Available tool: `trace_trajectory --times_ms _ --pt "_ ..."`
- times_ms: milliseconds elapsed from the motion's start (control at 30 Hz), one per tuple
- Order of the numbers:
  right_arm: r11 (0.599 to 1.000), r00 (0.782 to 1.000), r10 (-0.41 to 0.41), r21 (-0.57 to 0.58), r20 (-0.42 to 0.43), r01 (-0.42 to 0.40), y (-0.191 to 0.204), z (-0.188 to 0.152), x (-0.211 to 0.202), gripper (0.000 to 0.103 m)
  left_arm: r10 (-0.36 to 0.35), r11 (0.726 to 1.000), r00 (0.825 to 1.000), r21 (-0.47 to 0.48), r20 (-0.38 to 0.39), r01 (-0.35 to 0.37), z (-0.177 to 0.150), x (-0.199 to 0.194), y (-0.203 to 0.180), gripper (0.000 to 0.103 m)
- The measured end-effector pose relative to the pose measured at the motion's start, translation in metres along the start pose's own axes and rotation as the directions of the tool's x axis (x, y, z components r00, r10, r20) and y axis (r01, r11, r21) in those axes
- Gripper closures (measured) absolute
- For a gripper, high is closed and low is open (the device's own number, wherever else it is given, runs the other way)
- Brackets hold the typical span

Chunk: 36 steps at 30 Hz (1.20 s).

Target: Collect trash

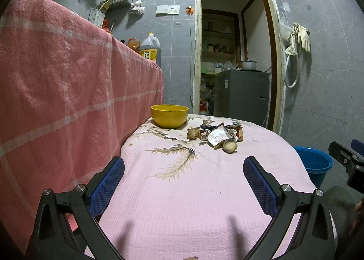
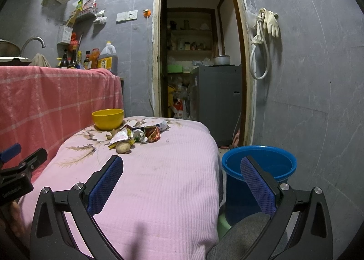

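So both grippers are held low over the near edge of the table, which has a pink flowered cloth over it. The left gripper has its 2 blue-padded fingers spread wide with nothing between them. Same deal with the right gripper: fingers wide apart, empty, one finger over the cloth and the other out past the table's right edge, lined up with the bucket.

The trash sits in a little heap toward the far edge of the table: crumpled wrappers, a torn packet with a white label, and a potato on the near side of the heap, touching it. A yellow bowl stands at the far left corner, just beside the heap.

The blue bucket is on the floor right by the table's right edge, looks empty from here. A pink checked towel hangs along the table's left side.
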State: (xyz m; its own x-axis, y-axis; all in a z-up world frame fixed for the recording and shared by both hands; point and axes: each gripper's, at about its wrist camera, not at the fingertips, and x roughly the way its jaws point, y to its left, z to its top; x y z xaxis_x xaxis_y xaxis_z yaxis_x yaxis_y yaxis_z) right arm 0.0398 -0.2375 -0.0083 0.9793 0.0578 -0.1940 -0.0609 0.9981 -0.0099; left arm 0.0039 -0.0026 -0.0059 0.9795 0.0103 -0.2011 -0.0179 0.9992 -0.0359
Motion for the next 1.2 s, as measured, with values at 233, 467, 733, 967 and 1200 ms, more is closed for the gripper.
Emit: trace_trajectory --times_ms 233,467,733,967,1200 --pt "1.000 1.000 0.000 -0.001 0.000 0.000 0.000 0.000 0.000 0.000 0.000 1.000 1.000 -0.001 -0.002 0.000 -0.001 0.000 0.000 0.001" --pt "1.000 1.000 0.010 0.001 -0.011 -0.010 0.001 -0.003 0.004 0.000 -0.001 1.000 1.000 -0.001 -0.019 0.001 -0.005 0.002 -0.001 0.001" --pt "0.999 0.999 0.031 0.010 -0.022 -0.031 0.000 -0.001 0.009 0.000 0.006 1.000 0.999 0.006 -0.041 -0.005 0.001 0.008 -0.001 0.001" --pt "0.998 0.998 0.069 -0.003 0.007 -0.069 0.001 0.013 0.020 0.000 0.021 1.000 1.000 0.014 -0.009 -0.021 0.018 0.021 -0.001 0.001" --pt "0.992 0.990 0.122 -0.048 0.070 -0.119 0.009 0.036 0.035 0.000 0.034 0.999 0.999 0.025 0.033 -0.034 0.038 0.042 0.001 0.001"
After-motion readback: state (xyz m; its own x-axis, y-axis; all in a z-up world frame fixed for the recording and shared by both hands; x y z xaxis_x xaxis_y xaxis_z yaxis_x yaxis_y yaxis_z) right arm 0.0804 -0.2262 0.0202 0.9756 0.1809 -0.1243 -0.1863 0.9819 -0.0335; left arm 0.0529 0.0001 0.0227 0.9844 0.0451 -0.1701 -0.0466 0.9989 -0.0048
